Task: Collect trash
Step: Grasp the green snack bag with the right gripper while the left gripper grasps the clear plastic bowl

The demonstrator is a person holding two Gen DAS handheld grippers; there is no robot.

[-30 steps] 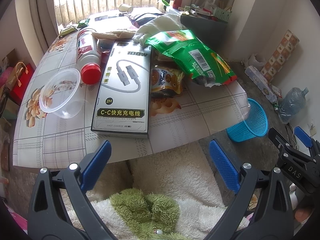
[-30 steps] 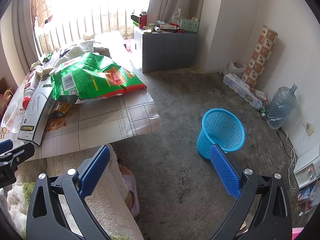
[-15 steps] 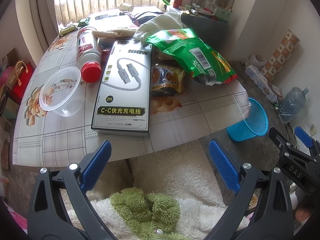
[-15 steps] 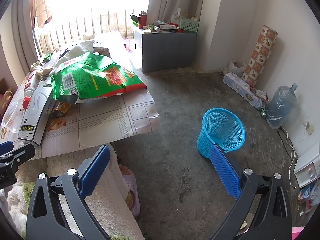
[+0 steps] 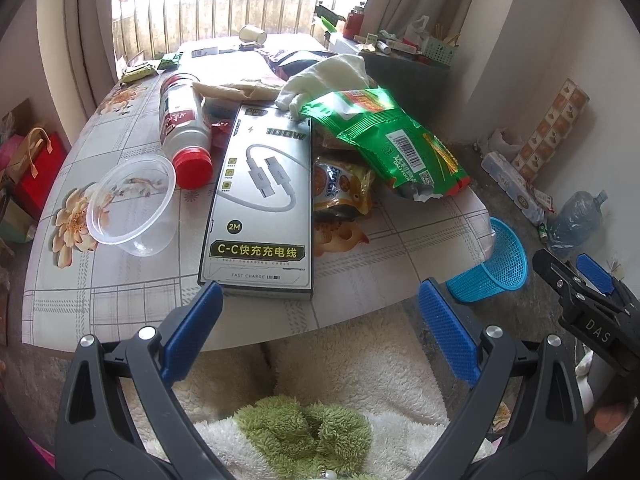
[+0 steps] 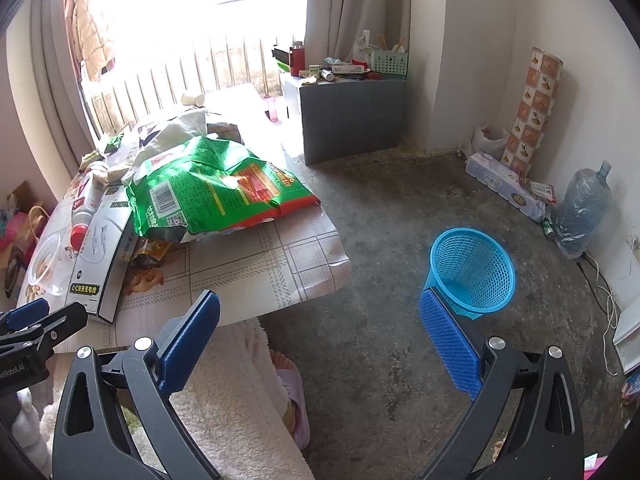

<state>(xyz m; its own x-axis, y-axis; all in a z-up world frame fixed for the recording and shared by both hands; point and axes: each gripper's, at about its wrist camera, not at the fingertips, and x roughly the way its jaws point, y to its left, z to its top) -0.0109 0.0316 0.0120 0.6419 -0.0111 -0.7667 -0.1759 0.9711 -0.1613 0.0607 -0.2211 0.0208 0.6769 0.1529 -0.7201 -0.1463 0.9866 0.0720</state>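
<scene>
The flat grey cable box (image 5: 262,204) on the tiled-pattern surface (image 5: 120,288) reads "2M", "C-C" and "FAST CHARGE". Beside it lie a crumpled green barcoded snack bag (image 5: 394,148) and a red-capped plastic bottle (image 5: 184,128). Only the right view shows the blue mesh basket (image 6: 472,270) whole, on the floor. Left gripper (image 5: 320,320) and right gripper (image 6: 320,334): jaws apart, empty.

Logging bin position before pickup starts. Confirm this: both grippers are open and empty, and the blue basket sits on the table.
Not quite. Both grippers, left and right, are open and empty, but the blue basket stands on the floor beside the table, as the right wrist view shows.
</scene>
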